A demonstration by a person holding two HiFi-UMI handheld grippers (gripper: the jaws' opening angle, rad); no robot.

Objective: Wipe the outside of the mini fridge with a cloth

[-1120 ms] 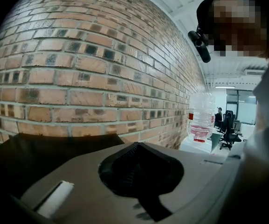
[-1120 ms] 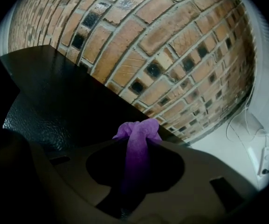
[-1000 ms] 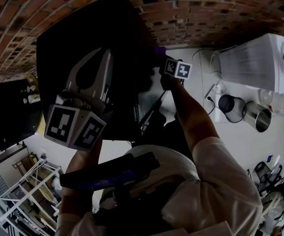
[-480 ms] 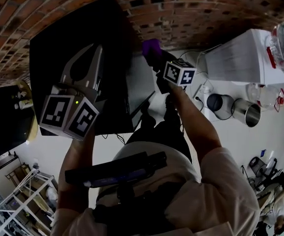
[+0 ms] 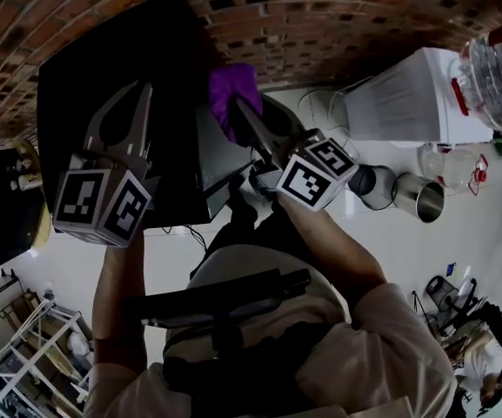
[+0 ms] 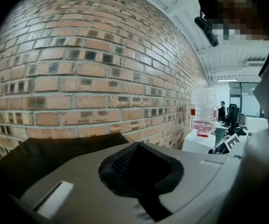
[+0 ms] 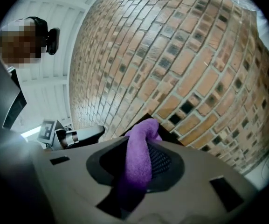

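Observation:
The black mini fridge (image 5: pixel 103 68) stands against the brick wall at the upper left of the head view. My right gripper (image 5: pixel 240 107) is shut on a purple cloth (image 5: pixel 233 87), and the cloth lies at the fridge's right edge. In the right gripper view the cloth (image 7: pixel 141 160) hangs bunched between the jaws, with a dark corner of the fridge (image 7: pixel 170 133) behind it. My left gripper (image 5: pixel 142 92) is held up in front of the fridge, shut and empty. In the left gripper view the left gripper (image 6: pixel 135 146) points over the fridge's dark top (image 6: pixel 50 148) at the bricks.
A brick wall (image 5: pixel 338 16) runs behind the fridge. To the right stand a white water dispenser (image 5: pixel 420 103) with a clear bottle (image 5: pixel 498 68), a black bin (image 5: pixel 365 181) and a metal can (image 5: pixel 418 200). A wire rack (image 5: pixel 24 364) is at the lower left.
My right gripper has carried the purple cloth left and up along the fridge's right edge. The left gripper has drifted slightly left and stays shut.

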